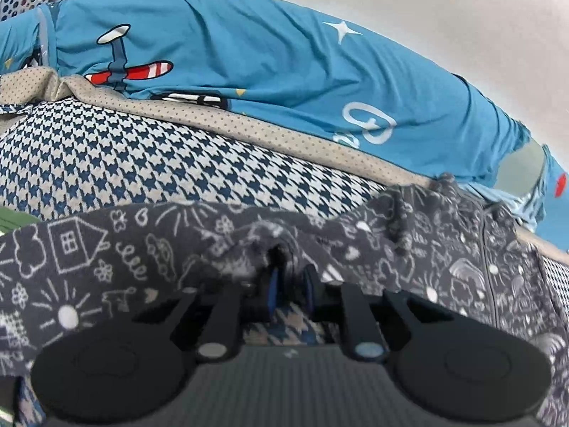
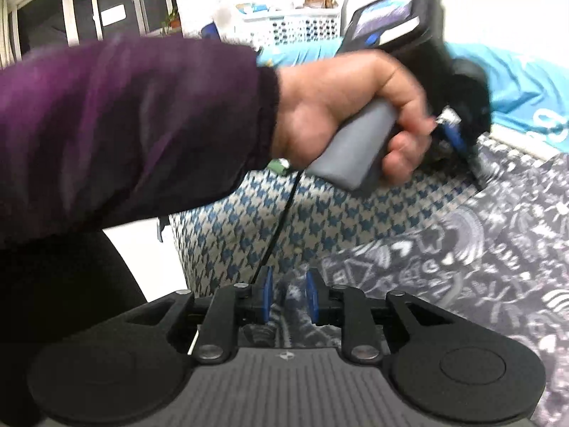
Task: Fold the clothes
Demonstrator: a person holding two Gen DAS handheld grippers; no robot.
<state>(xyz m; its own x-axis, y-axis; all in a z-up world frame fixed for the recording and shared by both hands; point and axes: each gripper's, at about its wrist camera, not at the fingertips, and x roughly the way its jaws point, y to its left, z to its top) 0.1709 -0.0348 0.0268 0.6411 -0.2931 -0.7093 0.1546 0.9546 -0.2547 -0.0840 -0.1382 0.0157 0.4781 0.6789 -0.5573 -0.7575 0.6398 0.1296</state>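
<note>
Dark grey garment [image 1: 117,249] printed with white chalk-style doodles of houses, suns, flowers and clouds; blue-and-cream houndstooth cloth [image 1: 142,163] beneath it, bordered by a beige strip with small dark dots [image 1: 249,124]. Bright teal shirt [image 1: 284,53] bearing white stars and lettering, a red-and-white striped propeller motif and small yellow accents, on an off-white surface [image 1: 462,7]. Black grippers with blue finger pads [image 2: 267,295] and ribbed grey bodies; deep purple sleeve [image 2: 124,114] above a hand [image 2: 341,106] on a plain grey handle [image 2: 355,146]; white perforated basket [image 2: 295,28] behind.
</note>
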